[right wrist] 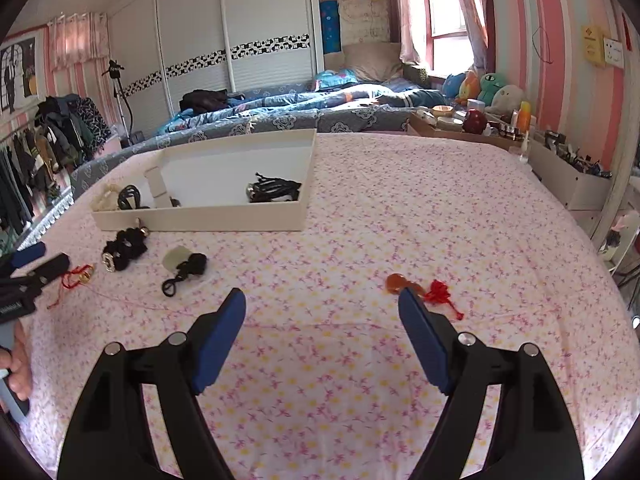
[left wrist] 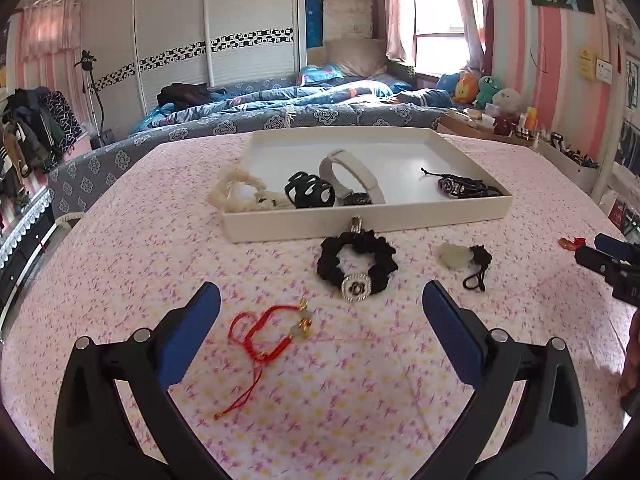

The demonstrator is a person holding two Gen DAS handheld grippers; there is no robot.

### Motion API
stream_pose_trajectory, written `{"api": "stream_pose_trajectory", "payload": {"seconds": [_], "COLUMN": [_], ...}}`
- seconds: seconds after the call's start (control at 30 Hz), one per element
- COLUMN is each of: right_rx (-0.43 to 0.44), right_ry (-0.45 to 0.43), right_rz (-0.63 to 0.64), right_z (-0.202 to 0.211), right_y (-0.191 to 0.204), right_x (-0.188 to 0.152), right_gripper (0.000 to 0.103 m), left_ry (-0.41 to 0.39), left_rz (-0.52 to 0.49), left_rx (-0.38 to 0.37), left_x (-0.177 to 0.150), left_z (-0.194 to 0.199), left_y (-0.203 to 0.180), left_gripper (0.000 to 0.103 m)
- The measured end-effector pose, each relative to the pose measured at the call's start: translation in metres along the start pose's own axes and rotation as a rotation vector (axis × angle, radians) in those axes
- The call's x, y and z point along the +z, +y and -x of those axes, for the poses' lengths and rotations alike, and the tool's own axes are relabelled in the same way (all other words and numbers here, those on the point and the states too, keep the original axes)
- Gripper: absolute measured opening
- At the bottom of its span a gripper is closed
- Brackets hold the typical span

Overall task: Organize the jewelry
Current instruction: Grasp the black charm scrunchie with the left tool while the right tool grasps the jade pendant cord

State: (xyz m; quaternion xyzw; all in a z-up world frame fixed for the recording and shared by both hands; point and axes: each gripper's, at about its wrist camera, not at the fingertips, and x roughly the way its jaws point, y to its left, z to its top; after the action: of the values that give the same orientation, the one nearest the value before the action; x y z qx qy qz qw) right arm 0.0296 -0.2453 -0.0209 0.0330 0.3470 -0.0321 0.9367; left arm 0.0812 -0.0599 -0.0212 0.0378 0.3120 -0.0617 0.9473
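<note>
Left gripper [left wrist: 320, 300]: jaws spread wide, nothing between the pads, poised over the red cord bracelet [left wrist: 267, 330] near the front edge of the pink floral-clothed table [left wrist: 120, 280]. Right gripper [right wrist: 322, 306]: likewise spread and empty, its right finger just beside an amber pendant with red knot tassel [right wrist: 424, 290]. Loose items: black scrunchie with rhinestone buckle [left wrist: 357, 266] just in front of the white tray [left wrist: 360, 220]; pale jade charm on black cord [left wrist: 466, 258] to its right. Tray contents: cream bead bracelet [left wrist: 240, 192], black hair claw [left wrist: 310, 192], grey-strapped watch [left wrist: 352, 184], dark braided bracelet [left wrist: 468, 188]. Handling, judged: red bracelet light, limp, apt to slip and trail its cord; best pinched at the beads. Legible writing: none.
</note>
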Motion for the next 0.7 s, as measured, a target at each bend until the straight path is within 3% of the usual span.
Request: {"api": "stream_pose_trajectory", "payload": {"seconds": [0.27,0.33,0.4,0.53,0.67,0.7], "right_rx": [0.048,0.076,0.095,0.154,0.159,0.167], "right_ry": [0.036,0.053,0.077,0.13,0.144,0.163], "right_rz": [0.078,0.099,0.114,0.12,0.143,0.139], "right_z": [-0.026,-0.037,-0.048,-0.067,-0.073,-0.078], "right_y": [0.049,0.063,0.071,0.081,0.091,0.092], "right_x": [0.013,0.018,0.021,0.026,0.03,0.029], "right_gripper": [0.078,0.077,0.065,0.059,0.058,0.052], "left_ry": [0.056,0.064,0.078,0.143,0.155,0.161], "left_rz": [0.022,0.015,0.006,0.019,0.025,0.025], "left_rx": [0.014,0.008,0.001,-0.052,-0.073,-0.074], "left_x": [0.023,0.026,0.027,0.024,0.024,0.025], "left_z": [-0.033,-0.039,-0.045,-0.064,-0.07,-0.072], "left_y": [-0.004,-0.005,-0.006,-0.008,-0.01,-0.011], "left_gripper": [0.099,0.094,0.089,0.066,0.062,0.06]}}
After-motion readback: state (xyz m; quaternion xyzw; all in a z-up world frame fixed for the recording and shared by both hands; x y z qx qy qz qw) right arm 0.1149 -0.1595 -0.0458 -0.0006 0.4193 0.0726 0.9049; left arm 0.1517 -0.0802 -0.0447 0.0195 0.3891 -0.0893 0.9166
